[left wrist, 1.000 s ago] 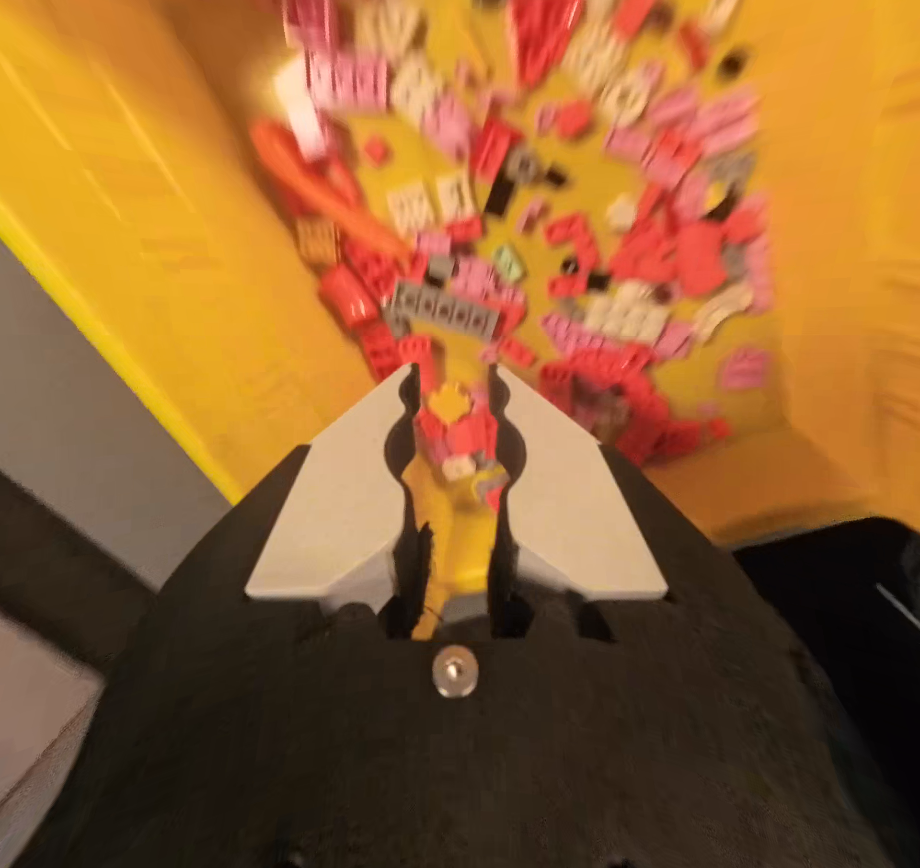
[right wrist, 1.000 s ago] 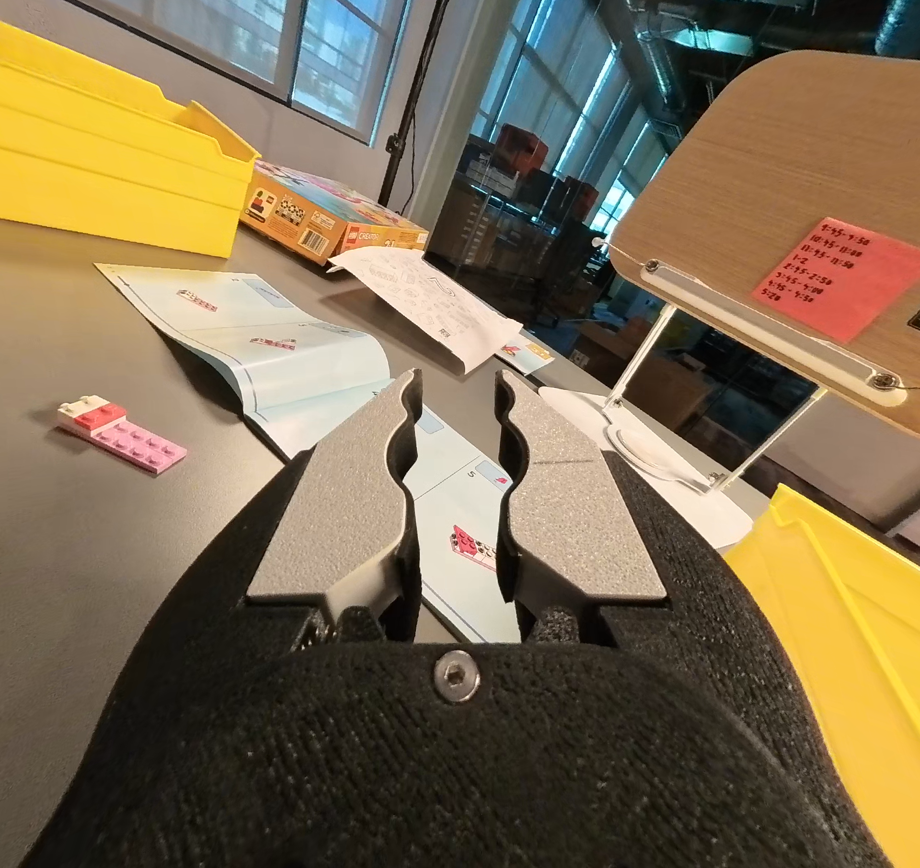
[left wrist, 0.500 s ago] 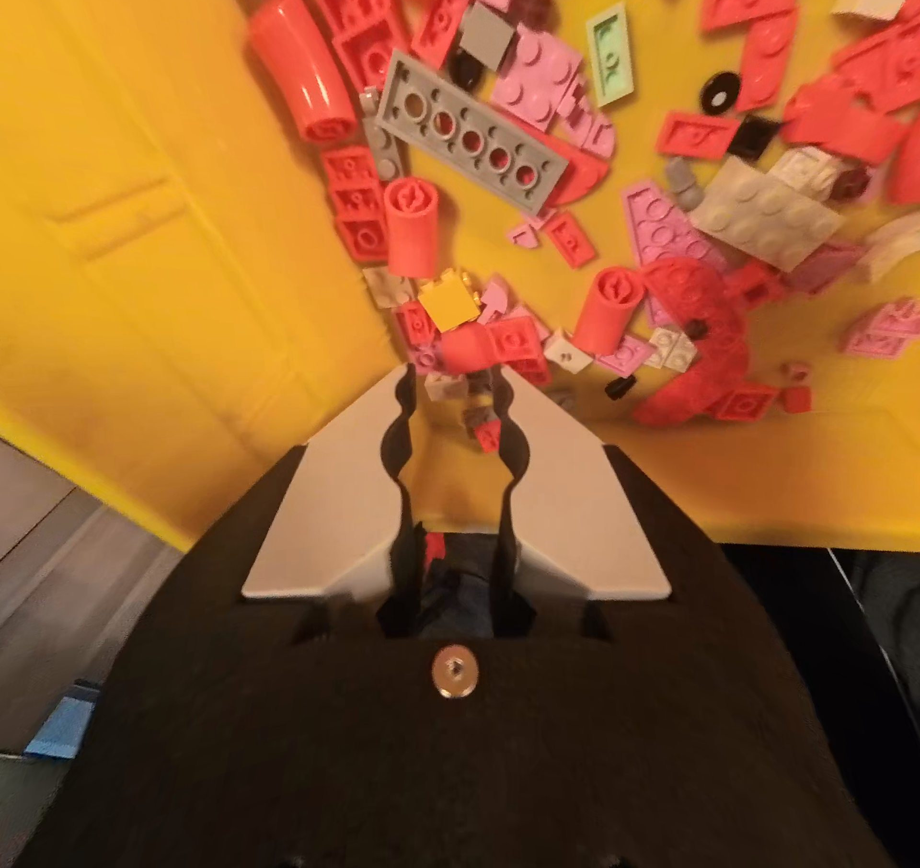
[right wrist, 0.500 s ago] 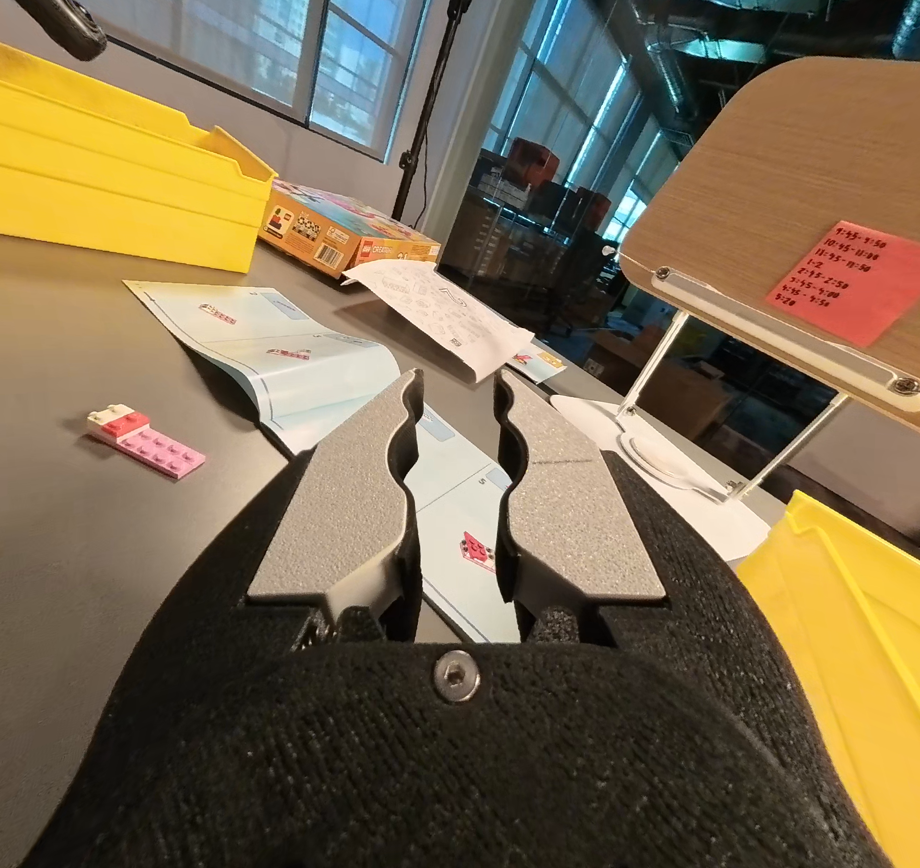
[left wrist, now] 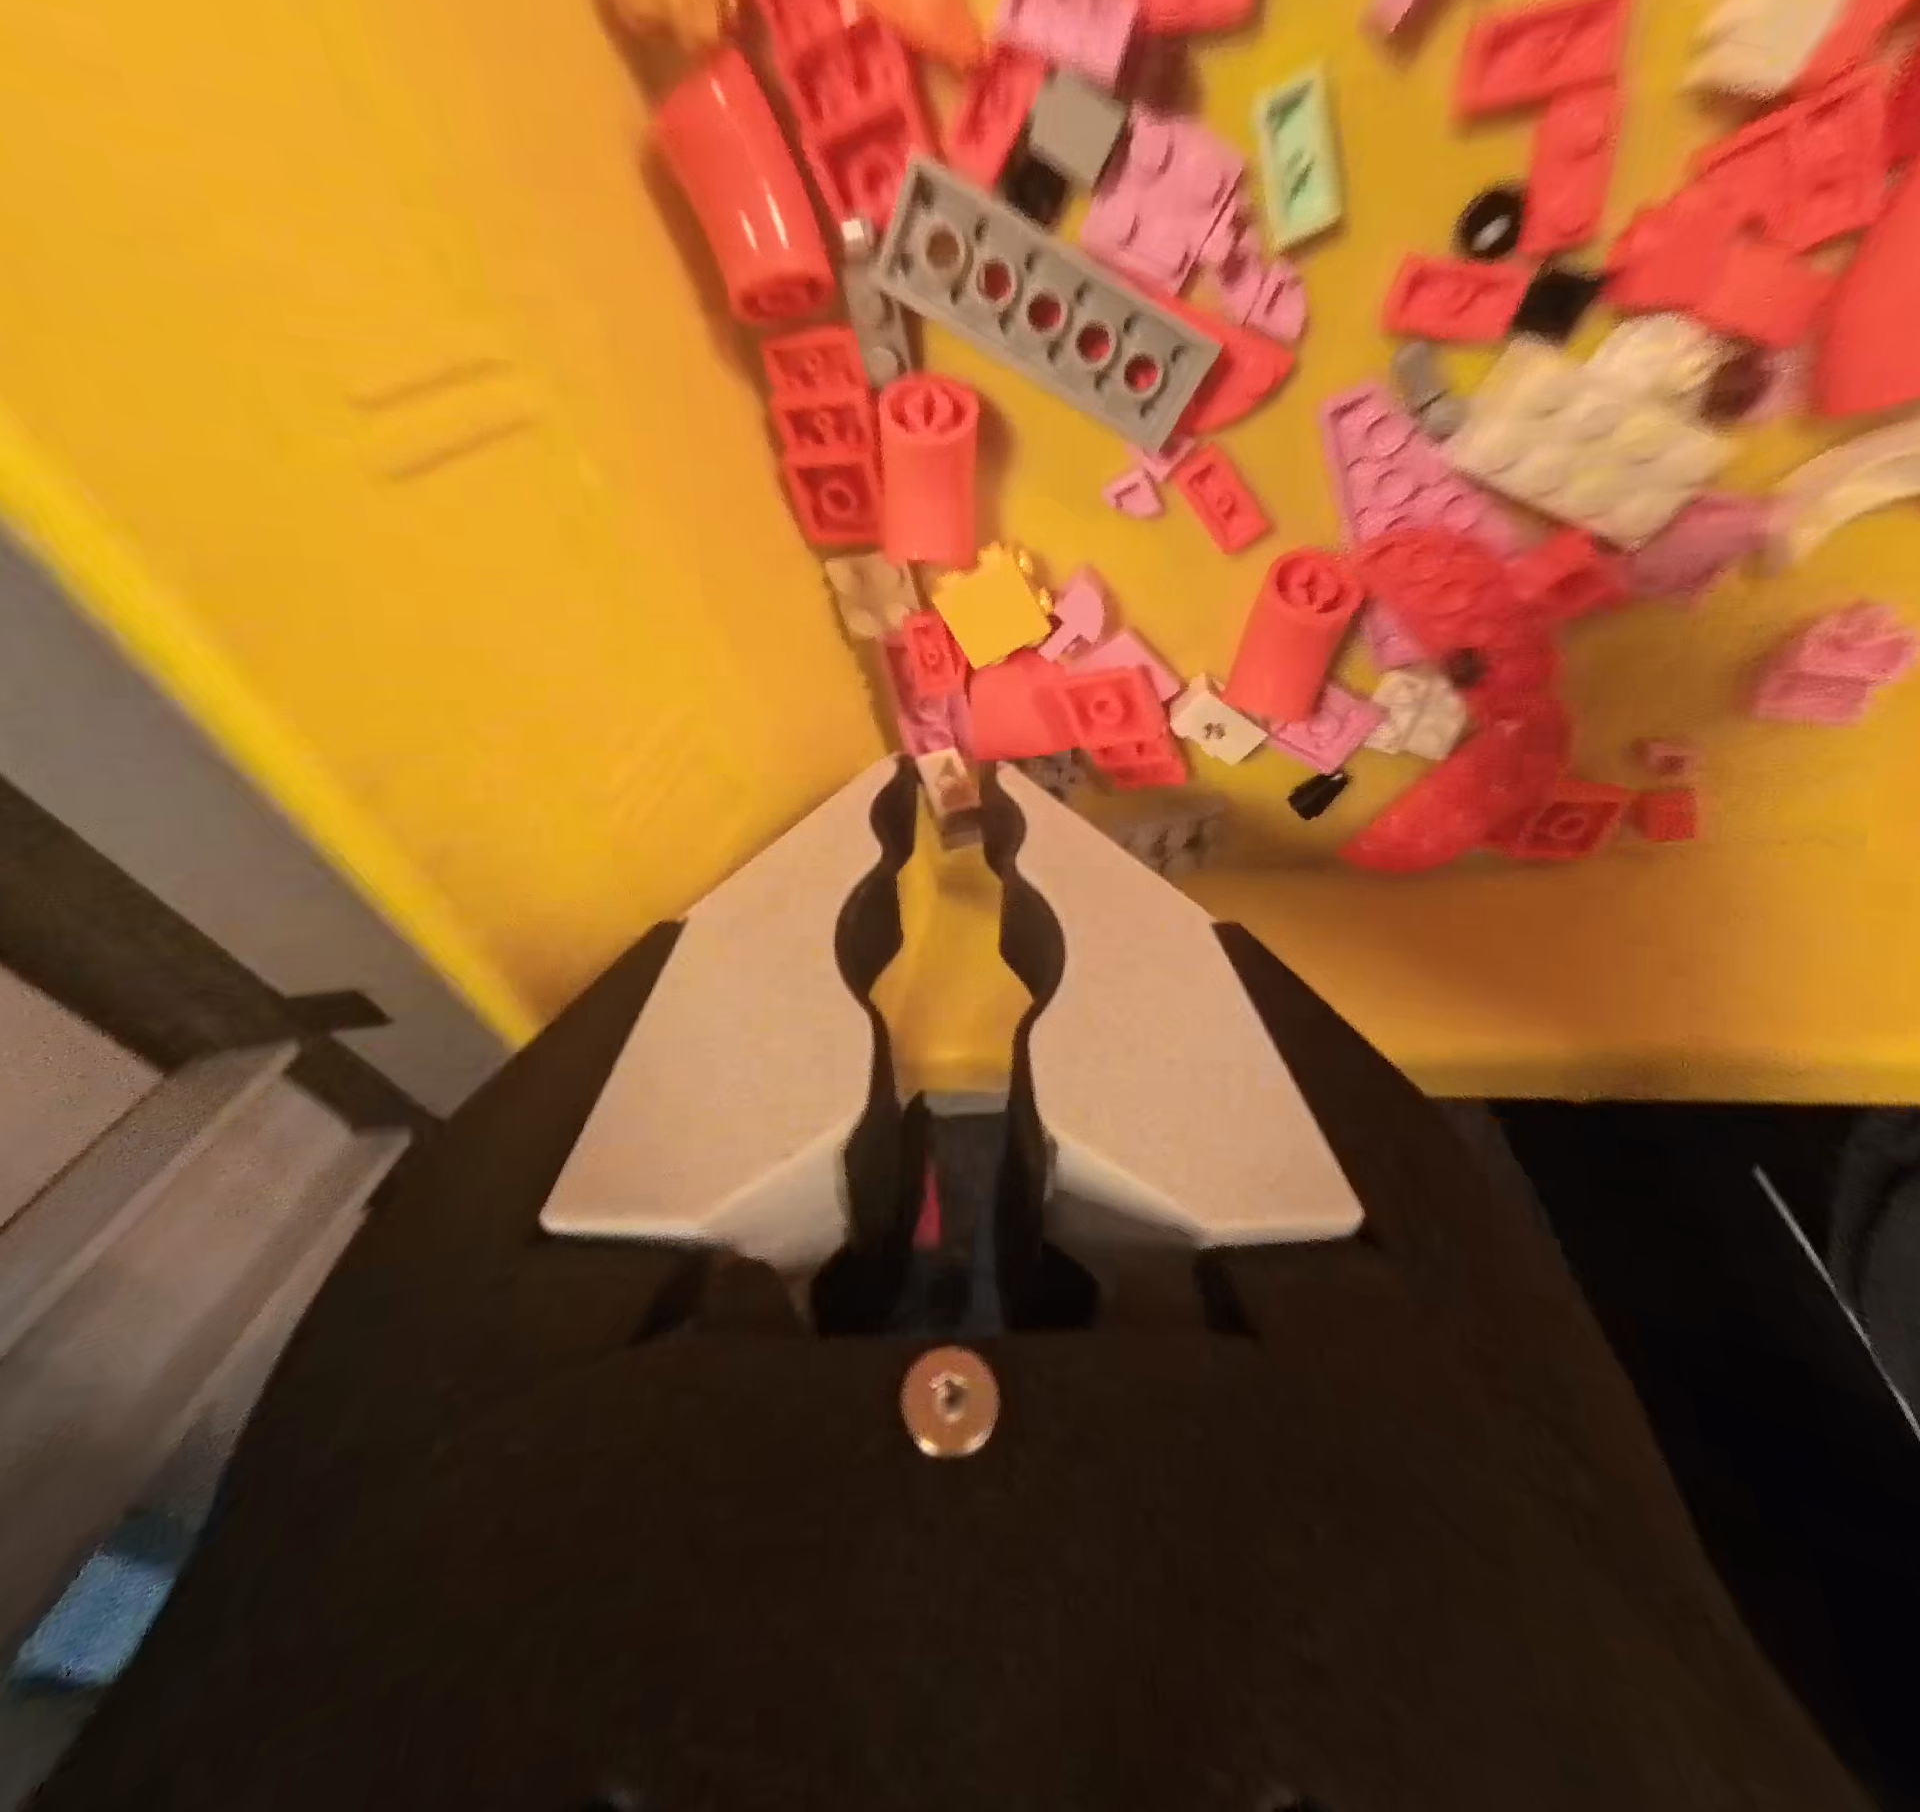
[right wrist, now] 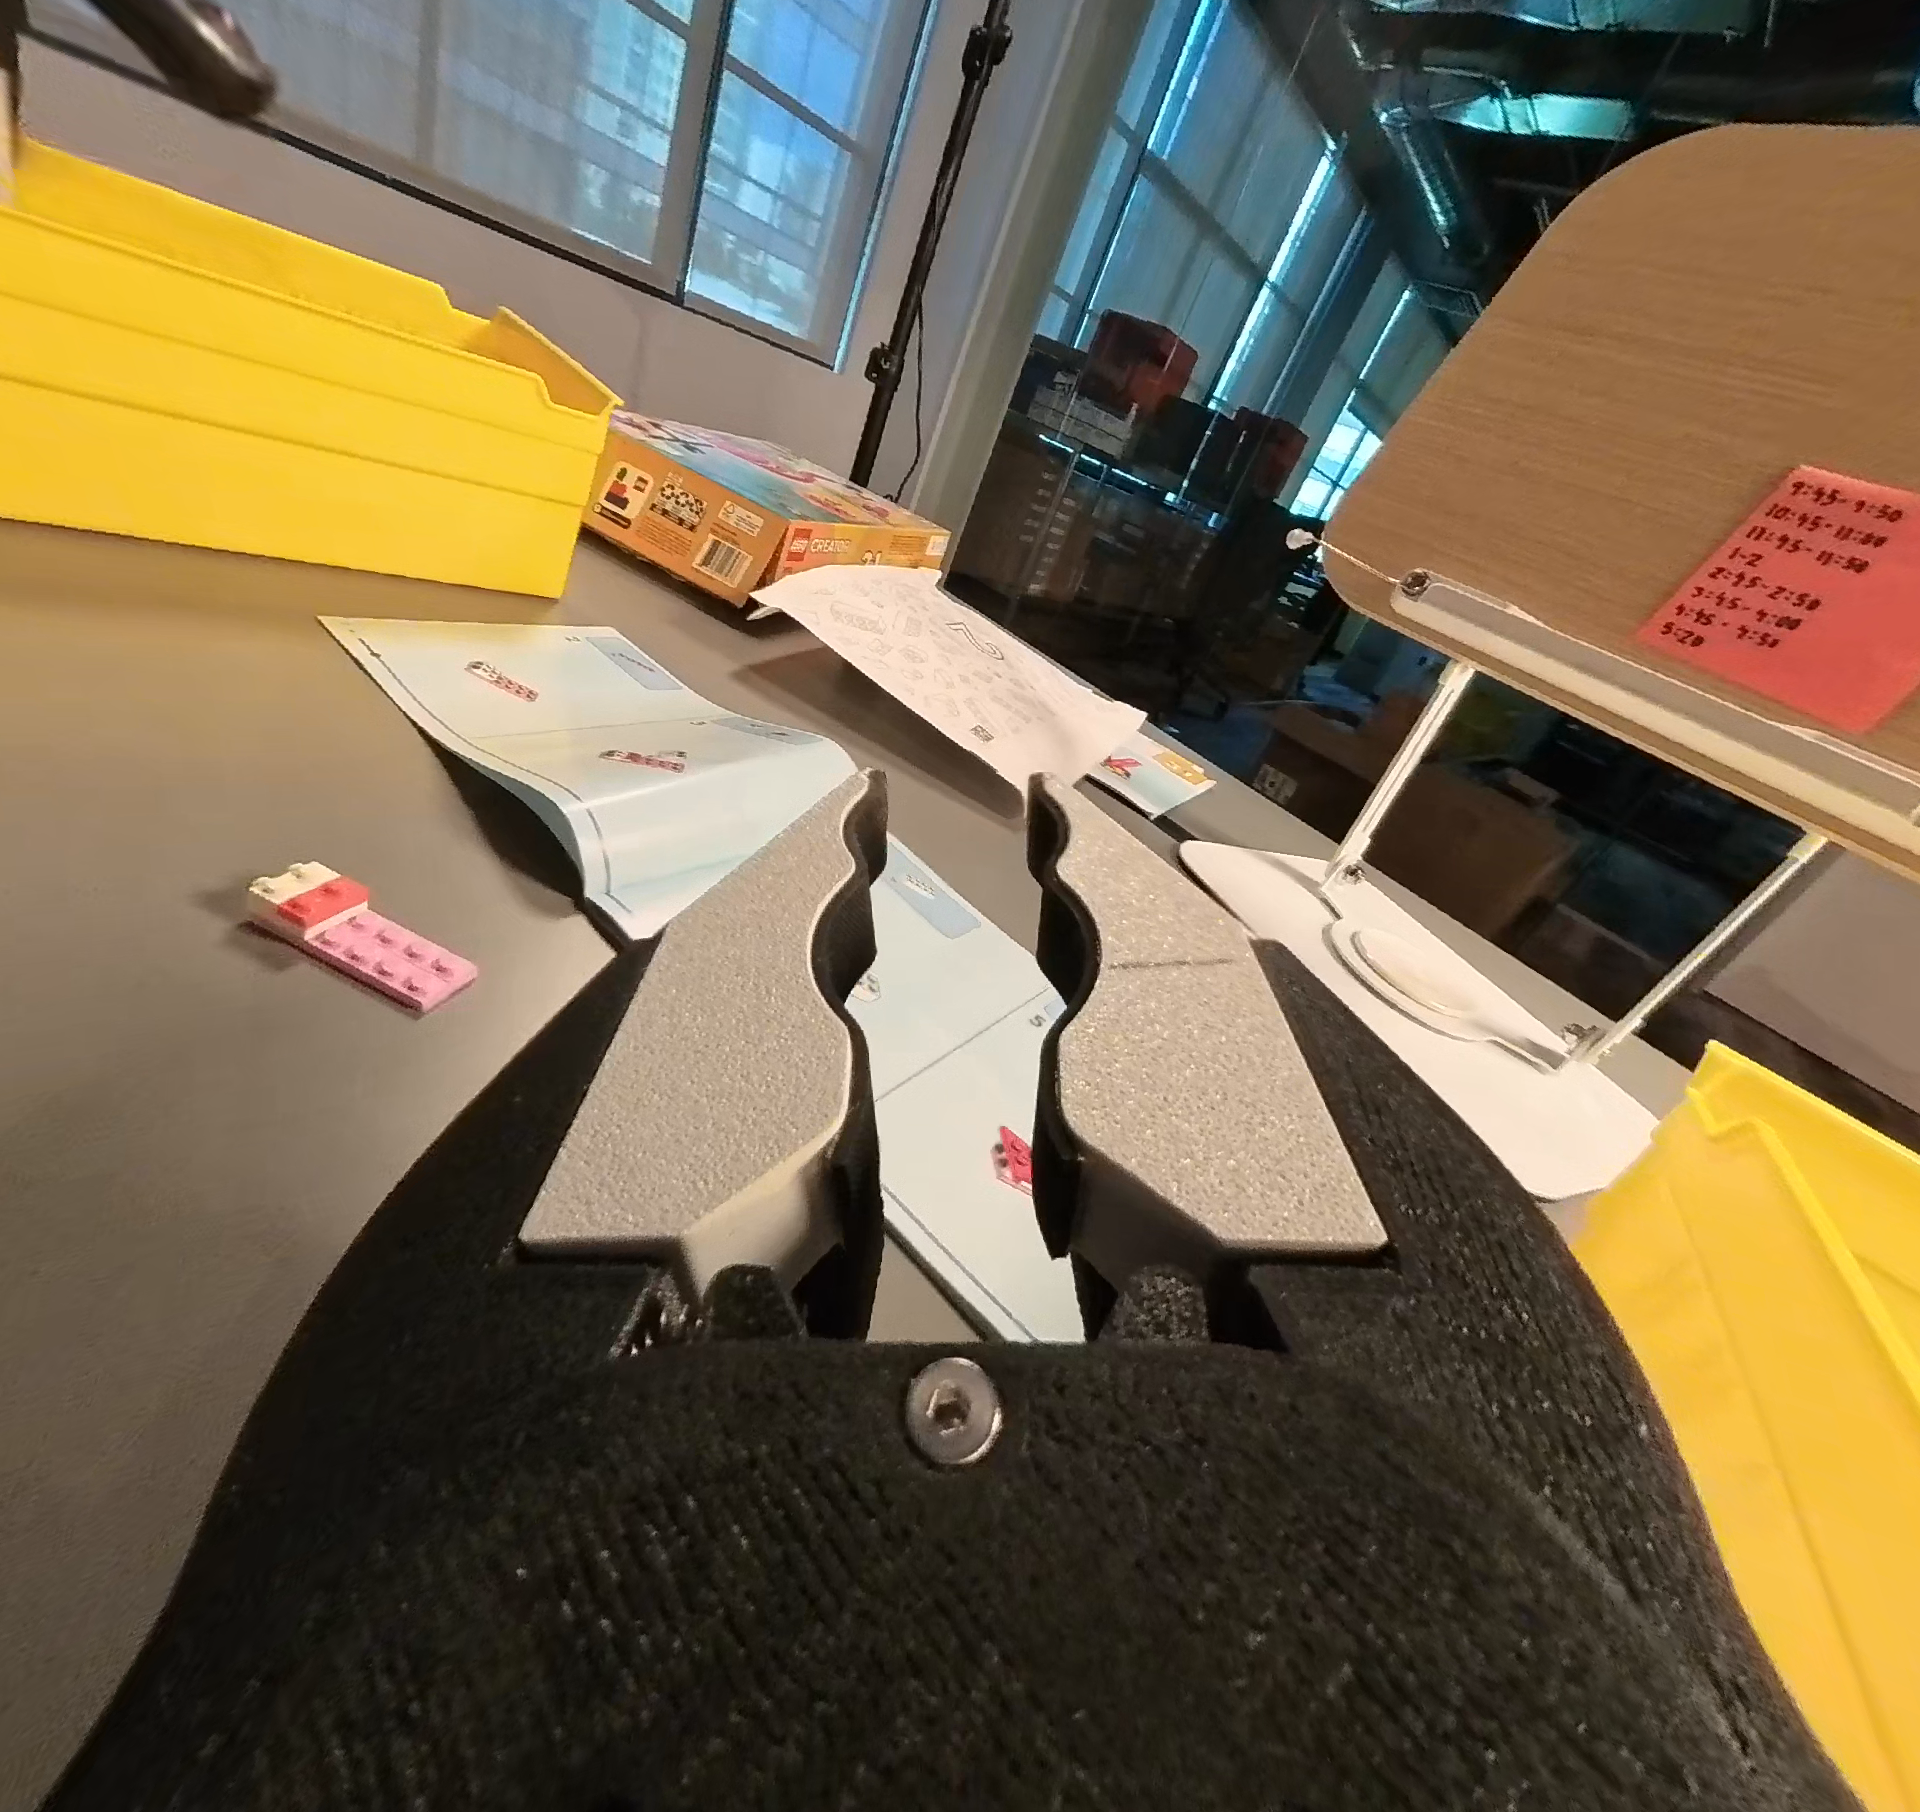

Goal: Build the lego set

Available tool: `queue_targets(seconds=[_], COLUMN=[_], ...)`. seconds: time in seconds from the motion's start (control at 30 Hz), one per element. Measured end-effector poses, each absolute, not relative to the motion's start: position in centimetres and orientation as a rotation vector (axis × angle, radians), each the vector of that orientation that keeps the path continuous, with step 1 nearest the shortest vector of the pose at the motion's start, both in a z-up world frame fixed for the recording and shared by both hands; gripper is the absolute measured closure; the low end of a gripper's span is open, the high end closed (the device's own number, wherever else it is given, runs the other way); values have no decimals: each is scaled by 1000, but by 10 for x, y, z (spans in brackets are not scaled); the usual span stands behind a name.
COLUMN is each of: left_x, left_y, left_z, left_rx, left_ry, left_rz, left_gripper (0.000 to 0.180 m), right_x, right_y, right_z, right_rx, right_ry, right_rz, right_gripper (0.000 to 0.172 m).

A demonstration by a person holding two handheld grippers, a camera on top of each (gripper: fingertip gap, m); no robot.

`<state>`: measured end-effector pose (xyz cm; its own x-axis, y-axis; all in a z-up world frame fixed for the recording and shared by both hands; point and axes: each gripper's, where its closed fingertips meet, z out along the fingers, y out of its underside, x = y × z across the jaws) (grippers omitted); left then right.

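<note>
Brick, small and pale (left wrist: 951, 796), sits right at the tips of the left tool (left wrist: 951, 775), low inside the yellow bin (left wrist: 364, 412) and close to the bin's near wall. The tool's pale fingers (left wrist: 790, 983) are drawn in to a narrow slot and appear to press on the brick from both sides. The view is blurred, so the contact reads as a clamp rather than being crisp.

Just beyond the brick, deeper into the bin, lies a clump of red and pink pieces (left wrist: 1091, 713) with a yellow tile (left wrist: 987, 609) on top. Farther in again are a red round brick (left wrist: 925, 469) and a grey plate with a row of holes (left wrist: 1049, 318). More red, pink and white parts are scattered over the rest of the bin floor.

The right tool (right wrist: 956, 796) is elsewhere, low over the dark bench (right wrist: 208, 1139). Its grey fingers stand apart with nothing between them, and an open instruction booklet (right wrist: 623, 754) shows through the gap. Left of the booklet, a pink plate carrying a red and a white brick (right wrist: 358, 936) lies alone on the bench. Behind the booklet are stacked yellow bins (right wrist: 260, 432), a cardboard box (right wrist: 748, 515) and a white printed sheet (right wrist: 956, 661). To its right stand a tilted wooden board on a stand (right wrist: 1662, 391) and another yellow bin (right wrist: 1766, 1295).
</note>
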<state>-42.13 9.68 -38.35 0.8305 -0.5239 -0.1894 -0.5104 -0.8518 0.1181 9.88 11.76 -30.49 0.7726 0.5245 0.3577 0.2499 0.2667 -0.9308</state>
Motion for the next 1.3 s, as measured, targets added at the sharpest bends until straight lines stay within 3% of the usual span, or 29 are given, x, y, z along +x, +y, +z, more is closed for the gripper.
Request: queue_targets(seconds=[0.23, 0.37, 0.5, 0.63, 0.77, 0.9, 1.03, 1.13, 1.3], left_x=[-377, -295, -198, -104, -35, 11, 27, 33, 51], left_y=[125, 140, 116, 78, 50, 32, 43, 55, 51], left_z=[-328, -265, -220, -208, -221, -228, -215, -216, -227], left_rx=[3271, 3513, 3433, 3139, 2892, 2598, 2259, 2060, 1905], left_ry=[-1100, -1708, -2486, -3099, -3133, -2413, -1230, -653, -338], left_rz=[-200, 7, 267, 859, 1664, 2660, 3265, 3331, 3251], left_gripper=[173, 173, 173, 173, 173, 173, 174, 173, 173], right_x=[93, 90, 74, 36, 18, 26, 39, 40, 41], right_y=[114, 112, 102, 76, 50, 44, 48, 42, 45], right_z=[-305, -306, -301, -294, -269, -251, -245, -241, -240], right_rx=[-1307, -1306, -1303, -1322, -1233, -1181, -1116, -1005, -918], right_ry=[-733, -747, -743, -778, -741, -600, -654, -826, -863], right_rz=[240, 252, 401, 791, 1072, 1365, 1016, 441, -31], right_gripper=[147, 148, 148, 143, 147, 145, 139, 134, 134])
